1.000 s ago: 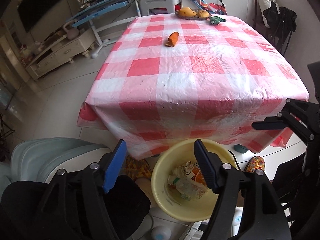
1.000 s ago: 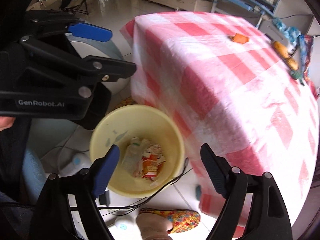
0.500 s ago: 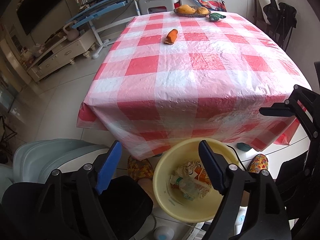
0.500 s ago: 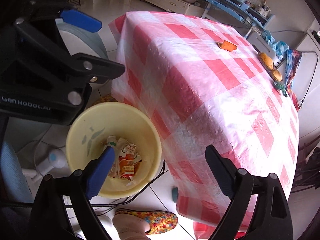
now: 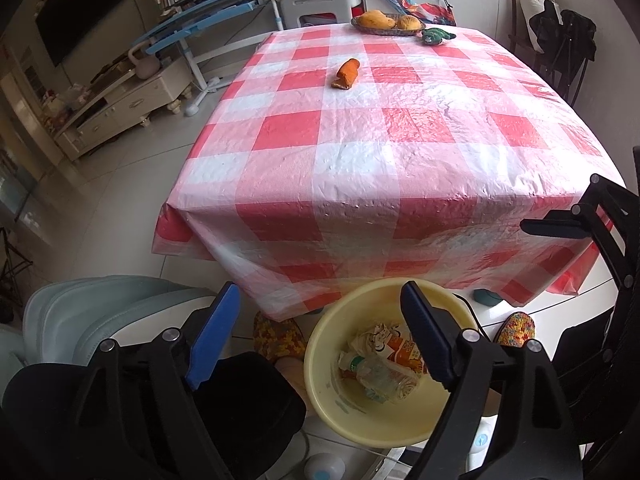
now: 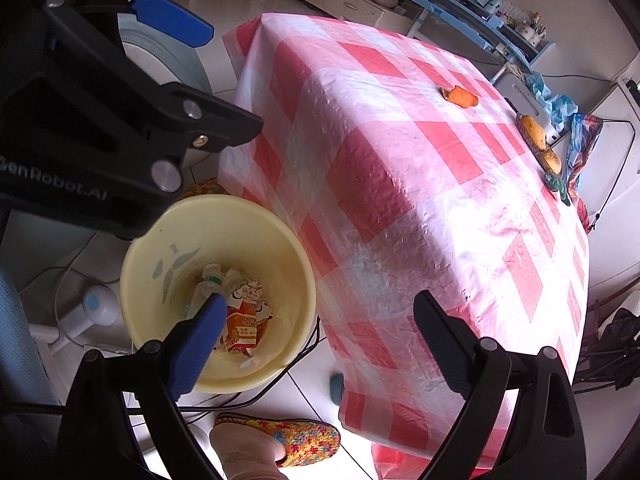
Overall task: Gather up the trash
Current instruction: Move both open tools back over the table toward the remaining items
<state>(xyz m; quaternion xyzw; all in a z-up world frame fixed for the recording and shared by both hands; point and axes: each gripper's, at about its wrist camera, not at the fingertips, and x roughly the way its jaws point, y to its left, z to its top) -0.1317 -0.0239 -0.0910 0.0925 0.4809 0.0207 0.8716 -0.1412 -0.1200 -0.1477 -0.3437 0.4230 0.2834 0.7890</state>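
I see the table under a red-and-white checked cloth that hangs over its edges. On it lies an orange wrapper near the middle, well apart from a dish of yellow fruit at the far edge, with a green thing just beside the dish. On the tiled floor, by the table's near corner, stands a yellow bin.

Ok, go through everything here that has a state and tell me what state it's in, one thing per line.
Left gripper: fingers opening, nothing between them.
Right gripper: fingers wide apart, nothing held.
Yellow bin: upright on the floor, holding trash at the bottom.
Plastic bottle: lying in the bin.
Orange carton: crumpled, in the bin.
Orange item: lying on the tablecloth, not yet collected.
Fruit dish: at the far edge, holding fruit.
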